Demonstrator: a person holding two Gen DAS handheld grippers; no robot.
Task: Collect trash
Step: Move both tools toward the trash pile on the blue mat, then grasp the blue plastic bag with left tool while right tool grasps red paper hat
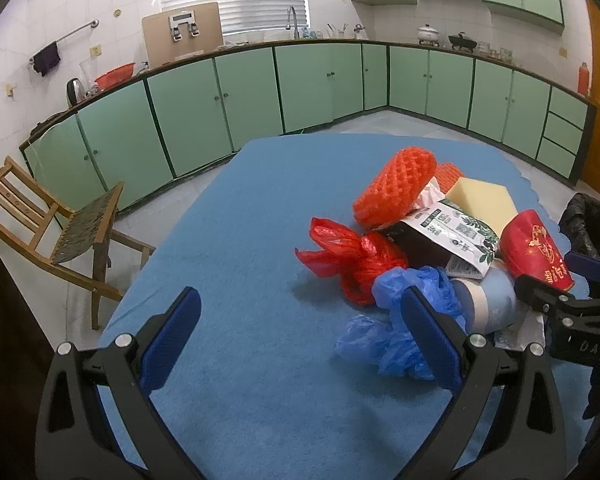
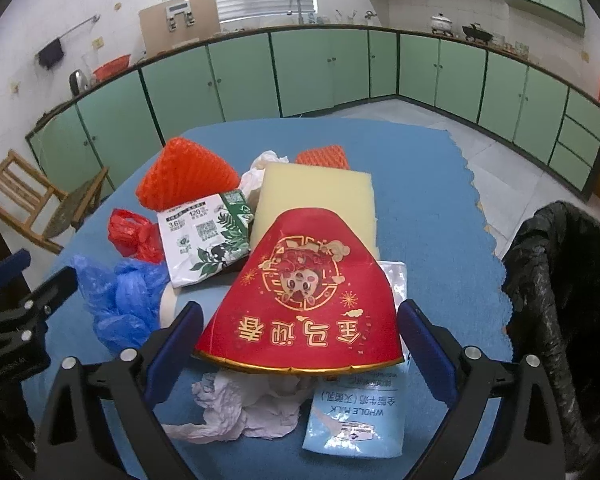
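Note:
A pile of trash lies on the blue table cloth (image 1: 240, 240): a red paper cup (image 2: 308, 292), a blue plastic bag (image 1: 404, 320), a red plastic bag (image 1: 352, 256), orange foam net (image 1: 396, 184), a yellow sponge block (image 2: 316, 196), a printed carton (image 2: 204, 236), crumpled paper (image 2: 236, 404) and a milk pouch (image 2: 356, 420). My right gripper (image 2: 300, 344) is open, its fingers on either side of the red cup's rim. My left gripper (image 1: 300, 336) is open over bare cloth, its right finger (image 1: 432, 340) beside the blue bag.
A bin lined with a black bag (image 2: 560, 280) stands at the table's right edge. A wooden chair (image 1: 60, 232) stands left of the table. Green kitchen cabinets (image 1: 300, 84) run along the far walls.

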